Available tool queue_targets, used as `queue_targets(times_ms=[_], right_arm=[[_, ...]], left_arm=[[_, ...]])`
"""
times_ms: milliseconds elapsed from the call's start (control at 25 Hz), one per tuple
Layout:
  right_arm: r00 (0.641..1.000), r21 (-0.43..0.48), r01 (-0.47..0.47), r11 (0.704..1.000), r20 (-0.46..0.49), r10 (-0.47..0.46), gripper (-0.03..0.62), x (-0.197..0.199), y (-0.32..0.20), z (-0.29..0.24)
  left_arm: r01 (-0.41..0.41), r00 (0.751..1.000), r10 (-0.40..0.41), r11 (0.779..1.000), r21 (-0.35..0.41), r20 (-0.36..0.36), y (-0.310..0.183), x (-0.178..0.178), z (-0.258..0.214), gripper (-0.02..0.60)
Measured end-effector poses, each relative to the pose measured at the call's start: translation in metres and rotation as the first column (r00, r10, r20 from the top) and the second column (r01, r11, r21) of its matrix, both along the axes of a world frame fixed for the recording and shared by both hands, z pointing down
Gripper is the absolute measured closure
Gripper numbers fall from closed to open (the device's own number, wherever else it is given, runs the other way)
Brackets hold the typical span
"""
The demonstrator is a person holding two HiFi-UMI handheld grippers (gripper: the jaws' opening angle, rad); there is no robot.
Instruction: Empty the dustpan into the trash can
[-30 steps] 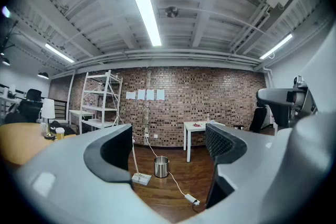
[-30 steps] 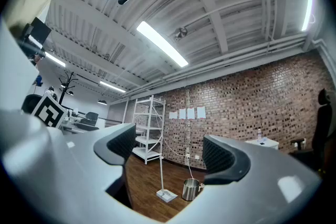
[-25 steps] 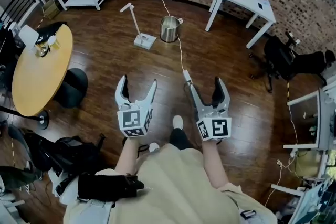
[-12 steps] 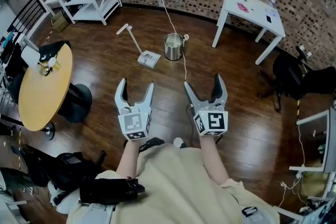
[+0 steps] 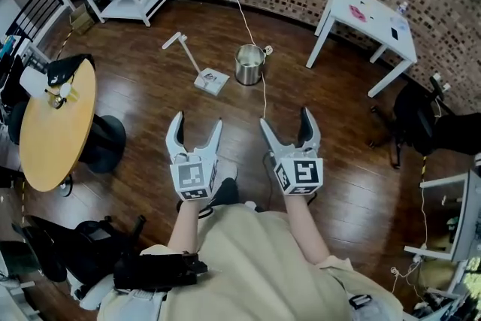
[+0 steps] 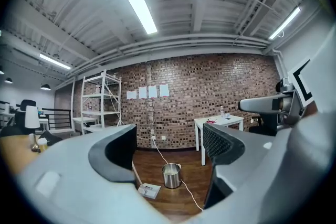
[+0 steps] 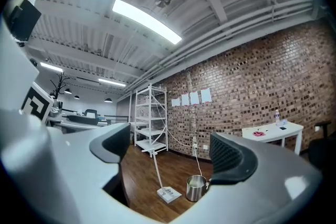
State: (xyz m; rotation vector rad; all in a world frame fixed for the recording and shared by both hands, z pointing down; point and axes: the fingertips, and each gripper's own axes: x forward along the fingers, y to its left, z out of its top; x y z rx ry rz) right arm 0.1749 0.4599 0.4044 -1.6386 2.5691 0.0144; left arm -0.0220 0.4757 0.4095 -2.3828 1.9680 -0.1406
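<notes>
Trailing cable [image 5: 264,94] passes trash can [image 5: 248,65]; dustpan [image 5: 211,80] just left, white table [image 5: 368,11] right.

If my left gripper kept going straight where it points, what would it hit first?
Likely the brick wall: the left gripper, jaws empty and just closing slightly, points level, passing over the trash can and dustpan.

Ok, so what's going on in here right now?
A person holds a left gripper and right gripper out level, both open and empty, their jaws just having closed slightly. The dustpan and metal trash can sit untouched on the wood floor ahead, side by side. Nothing has been picked up yet.
</notes>
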Motion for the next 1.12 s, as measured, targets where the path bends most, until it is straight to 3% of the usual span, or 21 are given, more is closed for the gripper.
queue_targets(times_ms=[480, 840, 1120], right_arm=[[1.000, 0.007, 0.010, 1.000, -0.022, -0.010, 0.135, -0.055, -0.152, -0.006], [0.999, 0.005, -0.028, 1.000, -0.032, 0.028, 0.143, -0.083, -0.234, 0.000], [0.998, -0.027, -0.063, 0.998, -0.028, 0.062, 0.146, -0.068, -0.295, 0.015]], left_arm=[[-0.086, 0.996, 0.086, 0.995, 0.047, -0.008, -0.166, -0.036, 0.000, 0.161], [-0.114, 0.993, 0.114, 0.993, 0.010, -0.003, -0.265, -0.071, 0.015, 0.163], [-0.151, 0.989, 0.151, 0.988, -0.026, -0.006, -0.329, -0.055, 0.035, 0.163]])
